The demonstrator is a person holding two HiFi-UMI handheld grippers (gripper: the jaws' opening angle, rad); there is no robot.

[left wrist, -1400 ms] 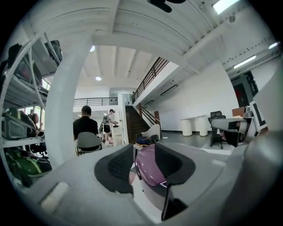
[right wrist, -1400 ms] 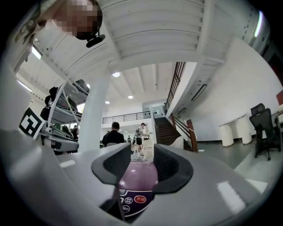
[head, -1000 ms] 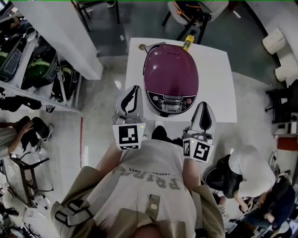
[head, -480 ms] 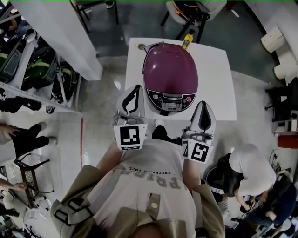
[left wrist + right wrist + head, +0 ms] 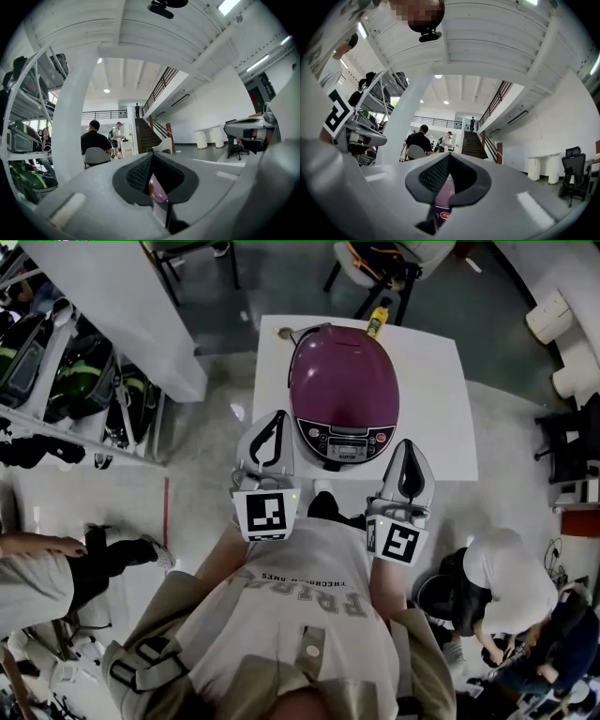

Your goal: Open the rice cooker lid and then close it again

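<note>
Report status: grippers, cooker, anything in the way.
Left gripper and right gripper shut, empty, off the cooker. Lid down. Bottle behind cooker, out of the way.

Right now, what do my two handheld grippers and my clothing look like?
The left gripper and right gripper are matching pale grey moulded shells with a dark teardrop opening and dark ribbed pads lining the jaws. Each carries a white cube with black square markers. You wear a pale lettered T-shirt.
</note>
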